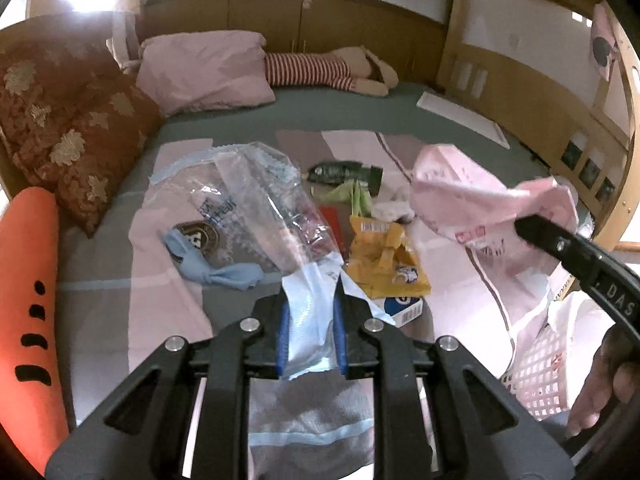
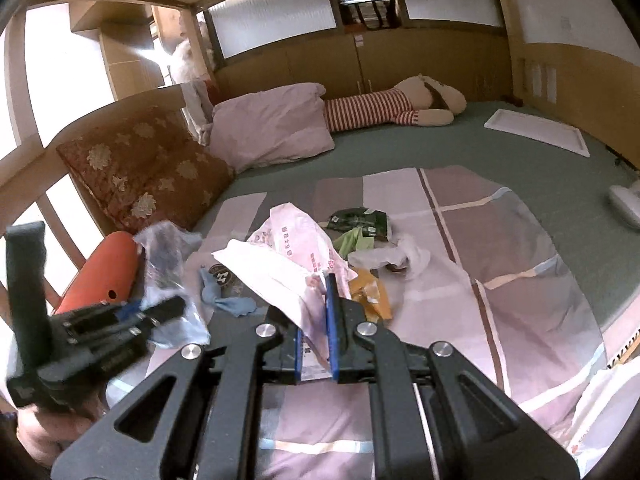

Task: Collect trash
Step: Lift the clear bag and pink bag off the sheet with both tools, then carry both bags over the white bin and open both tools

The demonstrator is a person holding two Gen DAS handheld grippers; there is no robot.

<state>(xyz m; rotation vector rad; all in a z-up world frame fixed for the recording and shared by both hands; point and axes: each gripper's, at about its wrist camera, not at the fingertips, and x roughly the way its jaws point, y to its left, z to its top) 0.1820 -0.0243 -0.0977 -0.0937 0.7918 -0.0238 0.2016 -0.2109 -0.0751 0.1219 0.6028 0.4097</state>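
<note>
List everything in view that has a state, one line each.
left tongs: shut on clear plastic bag
clear plastic bag: crumpled, lifted
right tongs: shut on pink plastic bag
pink plastic bag: held up, crumpled
yellow snack wrapper: torn open, lying on the bed

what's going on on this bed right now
A person with a handheld gripper in each hand is collecting trash off a bed. The left gripper is shut on a clear plastic bag, and the right gripper is shut on a pink plastic bag. Still lying on the quilt are a yellow snack packet, a dark green wrapper, a blue cloth and a crumpled white tissue.
</note>
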